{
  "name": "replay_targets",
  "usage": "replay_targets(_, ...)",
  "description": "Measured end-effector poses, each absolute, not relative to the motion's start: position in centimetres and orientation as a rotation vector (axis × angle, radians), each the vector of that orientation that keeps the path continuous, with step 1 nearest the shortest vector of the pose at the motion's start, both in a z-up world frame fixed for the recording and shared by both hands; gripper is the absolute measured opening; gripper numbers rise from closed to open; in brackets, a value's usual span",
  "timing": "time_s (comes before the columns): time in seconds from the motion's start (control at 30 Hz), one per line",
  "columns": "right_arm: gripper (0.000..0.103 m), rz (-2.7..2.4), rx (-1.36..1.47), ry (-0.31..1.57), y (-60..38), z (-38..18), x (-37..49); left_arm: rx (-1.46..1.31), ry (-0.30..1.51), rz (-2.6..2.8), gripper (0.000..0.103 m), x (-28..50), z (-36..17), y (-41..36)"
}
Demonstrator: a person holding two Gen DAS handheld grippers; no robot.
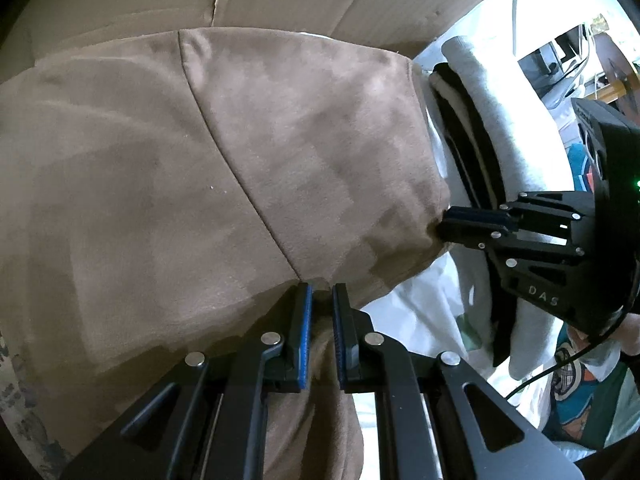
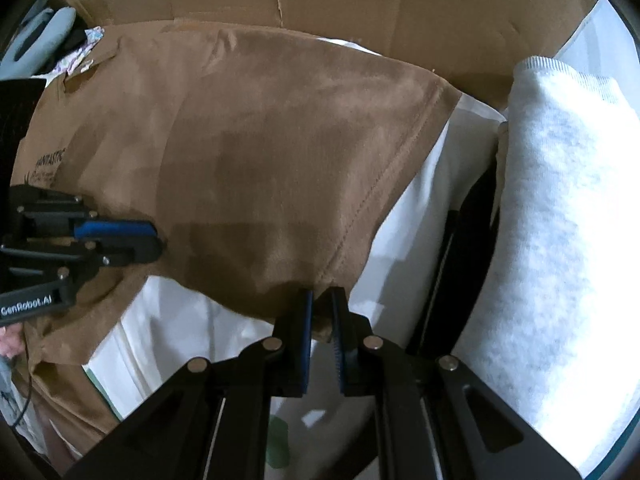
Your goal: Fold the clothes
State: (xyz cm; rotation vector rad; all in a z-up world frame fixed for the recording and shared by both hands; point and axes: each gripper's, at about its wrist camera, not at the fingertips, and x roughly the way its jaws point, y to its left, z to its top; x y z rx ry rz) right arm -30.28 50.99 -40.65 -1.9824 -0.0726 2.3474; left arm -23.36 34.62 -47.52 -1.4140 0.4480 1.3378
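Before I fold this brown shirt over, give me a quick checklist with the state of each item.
1. Left tongs pinching the brown shirt: ok.
2. Right tongs pinching the shirt's hem corner: ok.
3. Fabric between the two grips free of bunching: ok.
4. Folded grey garment apart from the shirt: ok.
5. White sheet under the shirt flat: cannot tell.

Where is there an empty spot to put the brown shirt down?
Bare white sheet shows between the brown shirt and the folded grey sweater, and more below the shirt's held edge. Right side is crowded with that stack; cardboard blocks the back. Both the left gripper and right gripper pinch the shirt.
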Motion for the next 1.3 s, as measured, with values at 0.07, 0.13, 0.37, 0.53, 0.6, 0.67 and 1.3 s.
replay_targets(0.07,0.007,2.348,-1.981,-0.051,50.9,-40.3,-30.4,-1.396,0.437,1.340,0.010,-23.5,-46.9,34.6)
replay_targets(0.13,0.007,2.384,-1.950,0.010,51.2,-39.2,-30.5,-1.385,0.419,1.348,0.010,-23.9,-46.3,34.5)
replay_targets(0.37,0.008,2.491,-1.818,0.172,50.1,-36.8,-32.3,-1.378,0.357,1.387,0.010,-24.9,-44.1,31.7)
replay_targets(0.53,0.008,2.533,-1.789,0.166,50.3,-37.6,-34.0,-1.374,0.370,1.408,0.010,-25.1,-42.9,29.2)
replay_targets(0.6,0.008,2.538,-1.783,0.141,49.8,-38.4,-34.8,-1.387,0.383,1.415,0.010,-25.5,-42.5,28.3)
replay_targets(0.67,0.008,2.521,-1.785,0.100,50.3,-38.8,-35.0,-1.415,0.365,1.442,0.010,-26.2,-42.0,26.8)
replay_targets(1.3,0.031,2.532,-1.805,0.202,48.2,-30.5,-30.7,-1.476,0.482,1.767,0.058,-32.5,-31.4,9.8)
